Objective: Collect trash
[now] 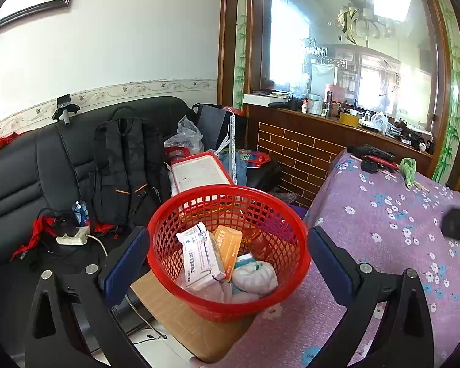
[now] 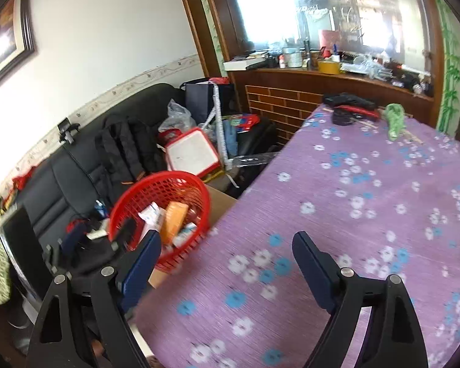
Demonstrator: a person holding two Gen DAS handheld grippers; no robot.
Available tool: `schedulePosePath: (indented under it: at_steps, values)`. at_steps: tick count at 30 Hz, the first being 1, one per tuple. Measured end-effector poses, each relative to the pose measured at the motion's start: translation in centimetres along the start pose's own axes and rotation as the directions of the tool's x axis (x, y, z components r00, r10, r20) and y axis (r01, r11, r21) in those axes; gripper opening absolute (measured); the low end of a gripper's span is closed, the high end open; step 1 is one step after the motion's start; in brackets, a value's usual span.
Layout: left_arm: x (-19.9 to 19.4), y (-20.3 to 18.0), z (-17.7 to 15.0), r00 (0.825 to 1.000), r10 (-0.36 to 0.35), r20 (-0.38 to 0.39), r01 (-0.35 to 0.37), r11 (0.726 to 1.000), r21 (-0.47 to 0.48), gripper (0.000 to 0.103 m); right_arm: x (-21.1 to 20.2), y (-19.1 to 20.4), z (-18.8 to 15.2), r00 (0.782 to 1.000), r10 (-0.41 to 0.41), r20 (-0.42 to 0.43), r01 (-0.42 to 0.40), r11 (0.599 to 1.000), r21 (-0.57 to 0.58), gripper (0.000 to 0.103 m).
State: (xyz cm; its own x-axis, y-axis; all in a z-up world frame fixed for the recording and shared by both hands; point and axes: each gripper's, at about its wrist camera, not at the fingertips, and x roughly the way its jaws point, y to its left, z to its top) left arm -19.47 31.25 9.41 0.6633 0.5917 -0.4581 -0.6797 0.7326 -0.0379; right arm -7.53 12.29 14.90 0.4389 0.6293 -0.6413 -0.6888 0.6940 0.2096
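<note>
The left claw (image 1: 227, 257) is wide apart. Its two blue pads stand on each side of the red basket (image 1: 227, 303), but they do not touch it. The basket sits on a brown cardboard box (image 1: 181, 316), right beside the bench (image 1: 392, 239) with the purple flower cloth.

Inside the basket there is trash: a white box (image 1: 199, 257) with blue print, an orange box (image 1: 230, 245) leaning next to it, and a soft white bundle (image 1: 254, 276) that may be tissue or cloth. It is hard to tell which.

The right claw (image 2: 227, 260) is wide apart too, with nothing between its pads. It hangs over the near edge of the bench. This view is a bit blurry. In it the basket is to the left, just off the bench edge.

Behind the basket is a black sofa (image 1: 30, 165) with a black backpack (image 1: 128, 165) on it. At the far end of the bench lie a green cloth (image 1: 409, 168) and some dark things.
</note>
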Motion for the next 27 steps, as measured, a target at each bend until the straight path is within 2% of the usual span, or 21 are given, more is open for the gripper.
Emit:
schedulePosePath:
  at_steps: [7, 12, 18, 27]
  values:
    - [-1.3, -1.5, -0.8, 0.999, -0.014, -0.043, 0.014, 1.000, 0.014, 0.102, -3.5, -1.8, -3.1, 0.992, -0.108, 0.064, 0.111, 0.993, -0.049, 0.094]
    - [-2.8, -2.6, -2.0, 0.996, 0.051, -0.068, -0.048, 0.998, 0.047, 0.102, -6.2, -3.2, -5.1, 0.979, -0.170, 0.113, 0.176, 0.983, -0.048, 0.096]
    - [-5.1, -3.7, -3.1, 0.998, 0.039, -0.053, -0.034, 0.995, 0.092, 0.102, -8.0, -4.1, -7.2, 0.976, -0.187, 0.108, 0.192, 0.981, -0.033, 0.096]
    - [-6.6, -3.9, -3.8, 0.999, 0.026, -0.041, -0.022, 0.995, 0.094, 0.102, -11.2, -4.7, -8.6, 0.965, -0.221, 0.142, 0.223, 0.975, 0.004, 0.097]
